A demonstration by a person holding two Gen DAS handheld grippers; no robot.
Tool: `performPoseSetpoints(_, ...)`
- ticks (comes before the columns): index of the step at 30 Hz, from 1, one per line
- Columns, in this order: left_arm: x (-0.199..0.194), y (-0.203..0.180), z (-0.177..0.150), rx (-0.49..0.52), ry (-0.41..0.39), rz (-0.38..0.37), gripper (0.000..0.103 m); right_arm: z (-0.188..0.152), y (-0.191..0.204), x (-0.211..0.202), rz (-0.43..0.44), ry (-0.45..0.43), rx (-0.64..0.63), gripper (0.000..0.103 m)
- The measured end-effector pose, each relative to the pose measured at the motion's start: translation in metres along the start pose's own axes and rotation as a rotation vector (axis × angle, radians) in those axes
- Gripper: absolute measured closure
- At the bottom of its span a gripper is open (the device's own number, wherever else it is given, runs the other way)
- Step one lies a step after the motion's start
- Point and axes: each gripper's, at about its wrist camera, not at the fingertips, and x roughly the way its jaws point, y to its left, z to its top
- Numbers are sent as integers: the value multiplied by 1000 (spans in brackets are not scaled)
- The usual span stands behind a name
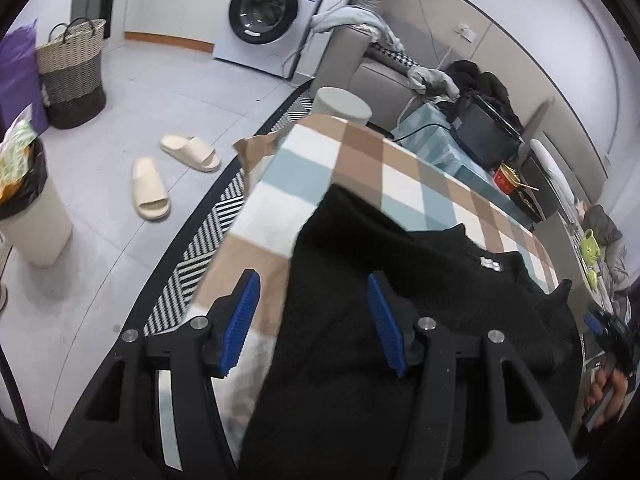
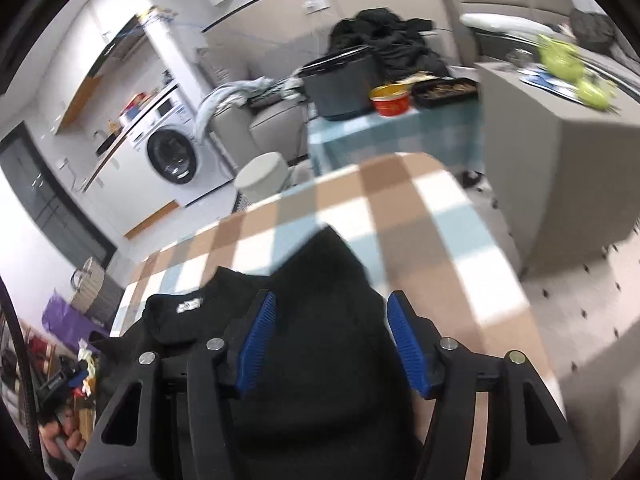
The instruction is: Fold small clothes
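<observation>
- The left gripper [image 1: 314, 318] had its blue pads [image 1: 240, 320] spread wide over the left edge of the black knit top [image 1: 400, 280], gripping nothing.
- The right gripper [image 2: 334, 344] was equally wide, straddling a sleeve, likely lined up for a pinch.
- The top lay flat, collar label [image 1: 490, 262] up, on the checked tablecloth [image 1: 360, 160], probably so both sides could fold inward.
- Beyond stood a washing machine [image 1: 276, 12].
</observation>
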Motion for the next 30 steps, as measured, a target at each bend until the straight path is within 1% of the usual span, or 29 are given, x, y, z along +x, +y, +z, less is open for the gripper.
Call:
performPoseSetpoints(3,9,-9,6,20,1,-21,50,11,15,27,33,50,-49,38)
performPoseSetpoints(5,16,-14,8,34,12,-18,50,15,20,44,4,71,-85,38)
performPoseSetpoints(7,20,-16,9,44,16,-14,50,16,21,57,-49,99,-103,37)
performPoseSetpoints(8,21,-16,9,46,17,-14,49,16,19,60,-45,104,-100,36)
performPoseSetpoints(9,24,-15,10,46,18,-13,49,15,16,64,-35,109,-92,32)
performPoseSetpoints(10,26,-14,10,42,20,-11,49,15,14,68,-26,118,-81,30)
performPoseSetpoints(12,29,-12,10,29,26,-10,49,13,10,76,-24,131,-75,30)
performPoseSetpoints(13,31,-10,10,23,29,-11,49,12,9,79,-19,134,-74,31)
performPoseSetpoints(14,34,-9,10,20,32,-8,49,11,8,81,-11,141,-67,46)
performPoseSetpoints(15,35,-8,10,18,32,-7,49,11,8,81,4,135,-65,80)
performPoseSetpoints(16,36,-7,9,16,31,-6,49,10,8,81,10,131,-66,93)
performPoseSetpoints(17,36,-6,9,14,32,-5,49,10,9,81,9,129,-67,101)
performPoseSetpoints(20,37,-5,9,10,34,-6,49,9,10,69,33,86,-74,102)
performPoseSetpoints(23,38,-4,9,9,30,-5,49,11,10,54,26,32,-72,102)
performPoseSetpoints(25,40,-5,9,8,29,-3,49,15,5,48,-13,21,-62,102)
performPoseSetpoints(26,41,-5,9,5,32,-5,49,16,2,48,-34,28,-50,95)
performPoseSetpoints(27,42,-5,8,3,36,-9,49,17,-2,50,-51,45,-33,74)
performPoseSetpoints(28,42,-7,7,2,40,-16,49,17,-9,56,-56,84,2,58)
performPoseSetpoints(29,42,-8,6,6,42,-17,49,15,-14,59,-49,95,33,43)
performPoseSetpoints(30,41,-8,5,10,42,-17,49,14,-17,60,-37,95,45,42)
